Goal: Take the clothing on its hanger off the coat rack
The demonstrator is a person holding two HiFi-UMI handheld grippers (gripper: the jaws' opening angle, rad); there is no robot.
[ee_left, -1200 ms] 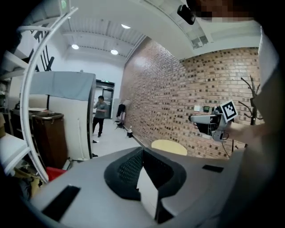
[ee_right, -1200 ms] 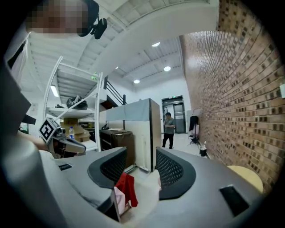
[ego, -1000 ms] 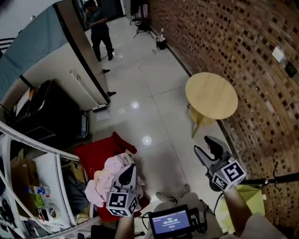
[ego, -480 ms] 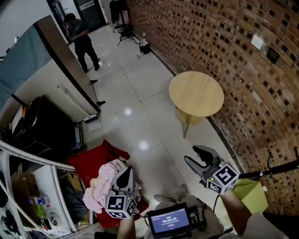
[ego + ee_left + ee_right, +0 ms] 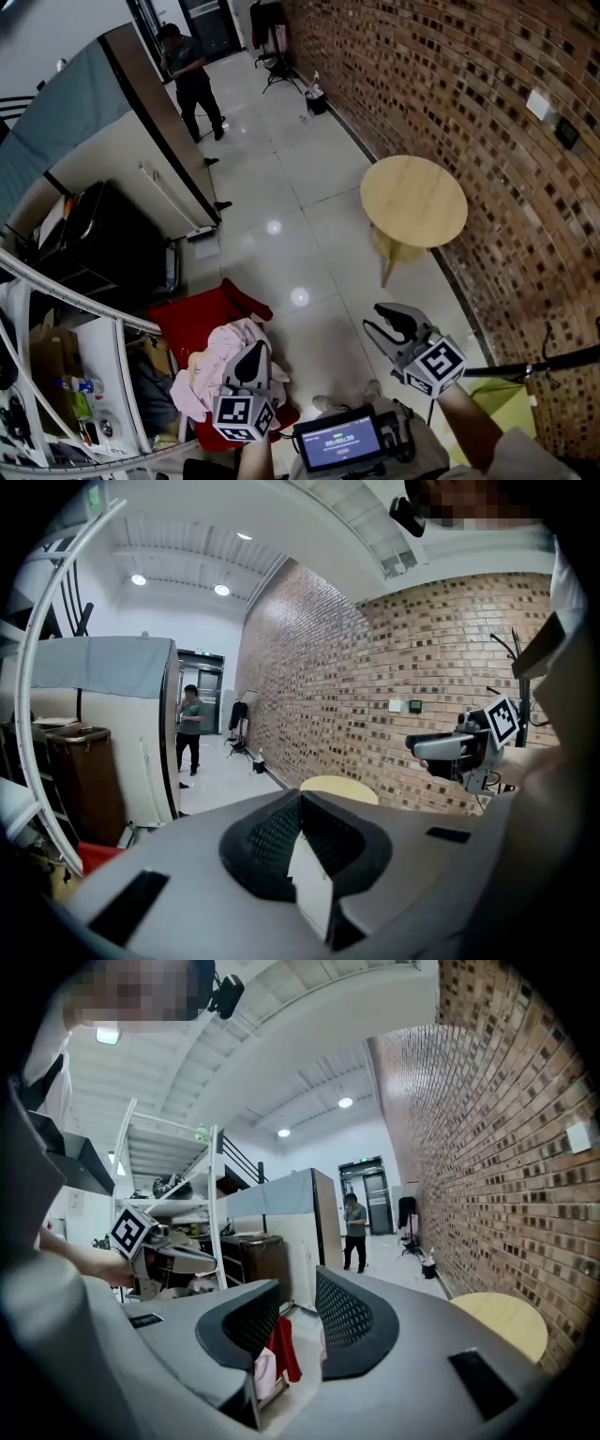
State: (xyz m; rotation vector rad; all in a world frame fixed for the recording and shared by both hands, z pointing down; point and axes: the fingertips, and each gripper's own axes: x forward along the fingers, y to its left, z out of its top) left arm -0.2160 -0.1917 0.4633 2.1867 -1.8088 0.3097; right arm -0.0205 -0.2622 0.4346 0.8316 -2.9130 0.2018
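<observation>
Left gripper (image 5: pixel 251 349) is hovering by the pink clothes pile (image 5: pixel 211 364) on the floor (image 5: pixel 309 234), jaws touching, empty. Right gripper (image 5: pixel 385 323) is closing mid-air, jaws partly apart, nothing between them.

Red cloth (image 5: pixel 199 323); pink clothing (image 5: pixel 217 364); pale-wood table (image 5: pixel 413 200); brown brick wall (image 5: pixel 469 94); white floor (image 5: pixel 281 202).

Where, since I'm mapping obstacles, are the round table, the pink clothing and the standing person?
round table (image 5: pixel 413 201), head view, middle of its wooden top.
pink clothing (image 5: pixel 212 364), head view, middle of the heap.
person (image 5: pixel 192 69), head view, on the torso.
</observation>
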